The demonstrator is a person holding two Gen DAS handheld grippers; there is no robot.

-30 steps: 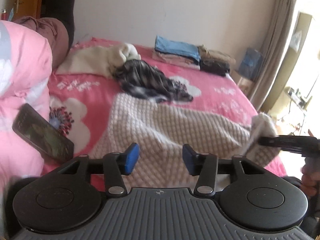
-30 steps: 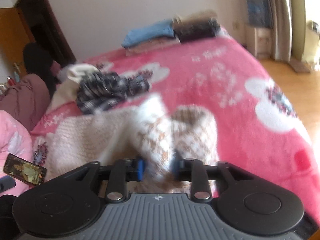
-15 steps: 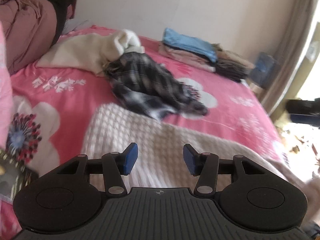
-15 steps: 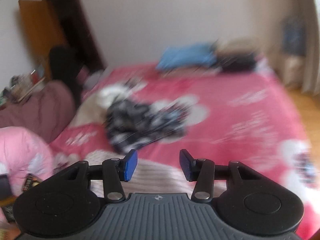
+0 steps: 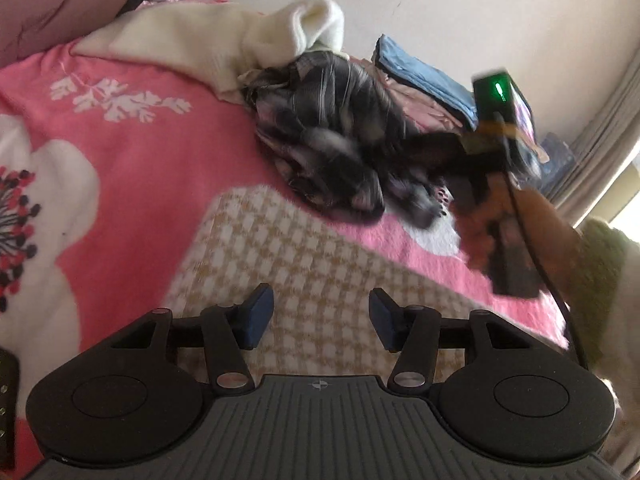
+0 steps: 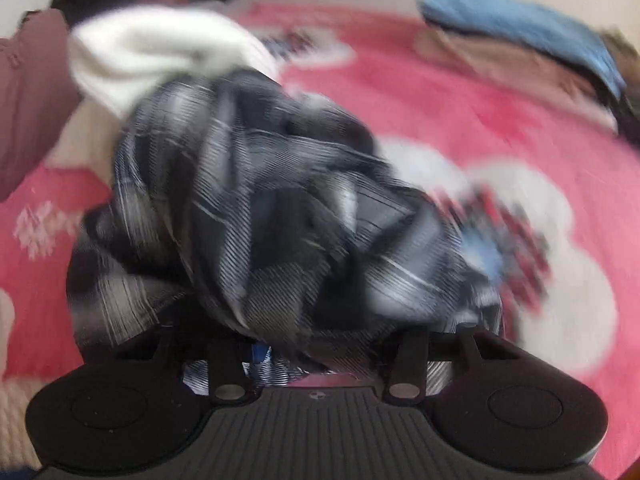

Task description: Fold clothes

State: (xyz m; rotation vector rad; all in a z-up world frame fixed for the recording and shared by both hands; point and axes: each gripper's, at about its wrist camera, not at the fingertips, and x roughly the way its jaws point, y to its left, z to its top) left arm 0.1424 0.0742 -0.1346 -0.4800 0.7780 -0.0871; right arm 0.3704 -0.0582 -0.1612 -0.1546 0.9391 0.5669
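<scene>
On the pink bed, bare cover lies left of the crumpled plaid shirt, with no clear long axis. The right tool is buried in its folds; grip unclear. The left tool, opening and empty, hovers over the checked sweater. A cream garment touches the shirt; folded clothes lie beyond.

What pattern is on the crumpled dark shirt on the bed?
The shirt has a black, grey and white plaid, clearest in the right wrist view.
</scene>
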